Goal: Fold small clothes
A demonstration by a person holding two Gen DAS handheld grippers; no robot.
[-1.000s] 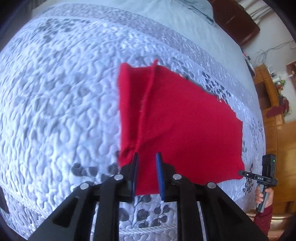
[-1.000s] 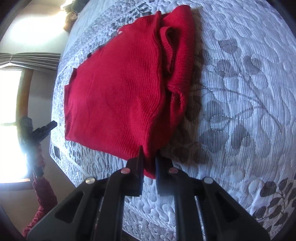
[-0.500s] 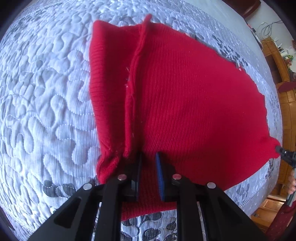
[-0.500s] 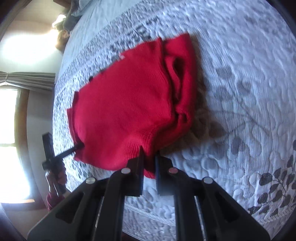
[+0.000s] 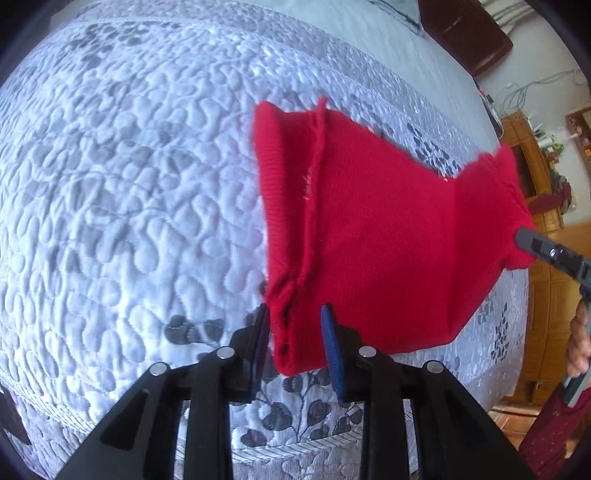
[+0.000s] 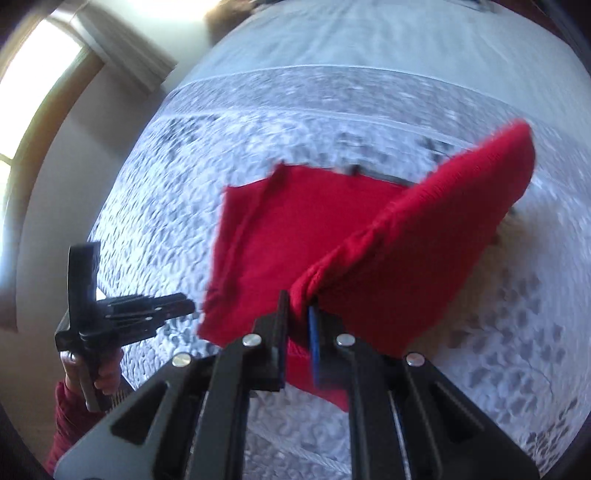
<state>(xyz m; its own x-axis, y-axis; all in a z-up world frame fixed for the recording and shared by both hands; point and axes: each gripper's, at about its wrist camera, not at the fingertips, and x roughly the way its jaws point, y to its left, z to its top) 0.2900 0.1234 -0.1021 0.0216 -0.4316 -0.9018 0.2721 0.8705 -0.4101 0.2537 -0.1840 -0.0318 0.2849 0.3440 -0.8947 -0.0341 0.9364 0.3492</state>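
A red knit garment (image 5: 369,240) lies on the grey-white quilted bedcover (image 5: 129,184). My left gripper (image 5: 295,326) stands over its near left corner; the jaws are opening, the folded edge sits loose between them and the pads do not press it. My right gripper (image 6: 297,314) is shut on the opposite corner of the garment (image 6: 424,240) and holds it off the bed, so that side hangs as a raised flap. The left wrist view shows the right gripper (image 5: 521,236) pinching that corner at the far right. In the right wrist view the left gripper (image 6: 190,306) points at the garment's left edge.
Wooden furniture (image 5: 535,177) stands beyond the bed's right side and a dark headboard (image 5: 465,33) is at the far end. A bright window (image 6: 22,110) lies to the left. A hand in a red sleeve (image 6: 74,413) holds the left gripper by the bed's edge.
The right gripper has risen and swung across with its corner, lifting that side of the garment. The left gripper's jaws have widened and it has drawn back from the cloth.
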